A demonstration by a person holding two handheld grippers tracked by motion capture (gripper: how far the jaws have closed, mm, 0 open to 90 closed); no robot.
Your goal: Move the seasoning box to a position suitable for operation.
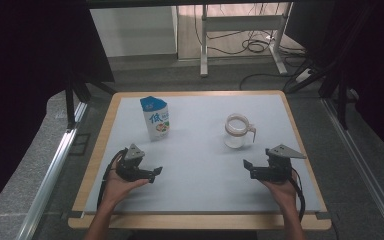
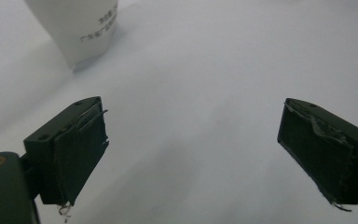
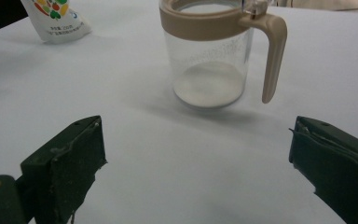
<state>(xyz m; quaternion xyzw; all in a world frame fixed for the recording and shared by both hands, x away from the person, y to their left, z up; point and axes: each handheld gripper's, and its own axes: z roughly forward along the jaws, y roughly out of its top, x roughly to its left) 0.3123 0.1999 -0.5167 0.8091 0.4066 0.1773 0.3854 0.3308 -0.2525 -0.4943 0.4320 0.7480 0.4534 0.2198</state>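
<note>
A white and blue pouch [image 1: 155, 118] stands upright at the table's back left; its lower white part [image 2: 81, 25] appears at the top left of the left gripper view. A clear jug with a beige rim and handle [image 1: 238, 131] stands at the centre right, and it sits straight ahead in the right gripper view [image 3: 214, 51]. My left gripper [image 1: 156, 173] rests low at the front left, open, with nothing between its jaws [image 2: 193, 154]. Held at the front right, my right gripper [image 1: 247, 167] is open and empty [image 3: 198, 172], a short way in front of the jug.
The pale grey table top [image 1: 200, 165] has a wooden border [image 1: 200, 221]. The pouch's corner [image 3: 56, 18] appears far left in the right gripper view. Dark curtains flank both sides. A desk frame [image 1: 240, 30] and cables lie on the floor beyond.
</note>
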